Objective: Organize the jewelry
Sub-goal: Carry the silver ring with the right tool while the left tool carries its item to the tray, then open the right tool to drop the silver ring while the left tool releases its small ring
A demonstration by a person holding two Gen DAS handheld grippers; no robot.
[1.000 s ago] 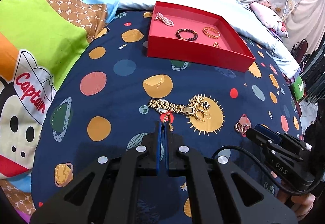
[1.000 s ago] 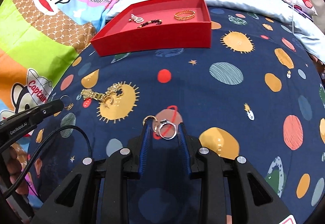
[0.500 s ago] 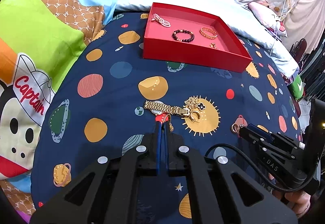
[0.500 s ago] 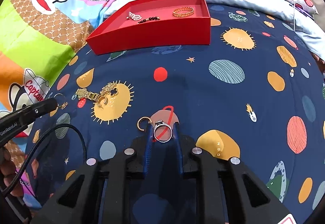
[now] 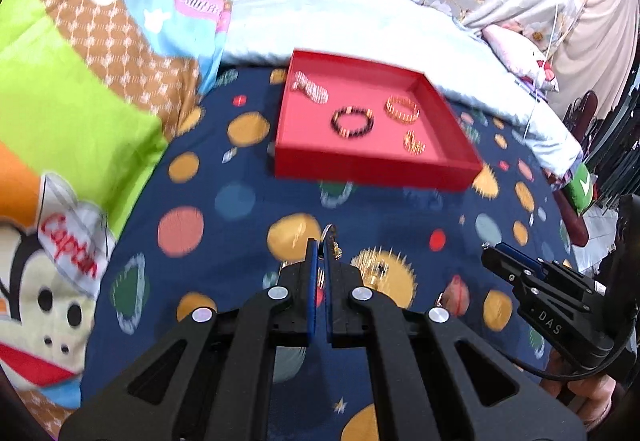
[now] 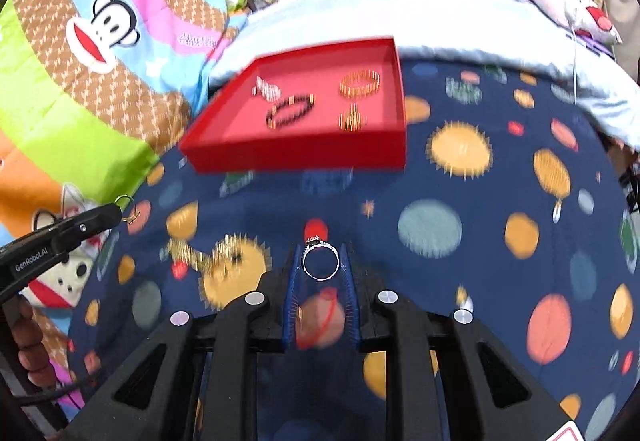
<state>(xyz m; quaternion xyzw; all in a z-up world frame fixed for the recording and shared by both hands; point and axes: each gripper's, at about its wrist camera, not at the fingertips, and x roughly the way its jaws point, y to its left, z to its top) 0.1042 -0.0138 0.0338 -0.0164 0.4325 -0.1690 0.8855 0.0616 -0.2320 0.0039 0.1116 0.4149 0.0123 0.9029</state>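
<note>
Two pieces lifted, tray part-filled

Four pieces lie in the red tray point(image 5: 372, 169). The left gripper point(image 5: 322, 247) has its jaws shut on a small earring point(image 5: 330, 235); the right gripper point(image 6: 321, 261), whose jaws have just been closing, clamps a silver ring point(image 6: 321, 263). A gold watch point(image 6: 188, 255) waits on the bed.

Both grippers are chunky matte black plastic with triangular cutouts in the arms, four round silver screws across each, and thin blue ribbed pads on the fingers. The left gripper point(image 5: 321, 253) has white "GenRobot.AI" lettering on its side, the right gripper point(image 6: 321, 261) has "DAS", and black cables trail off both.
</note>
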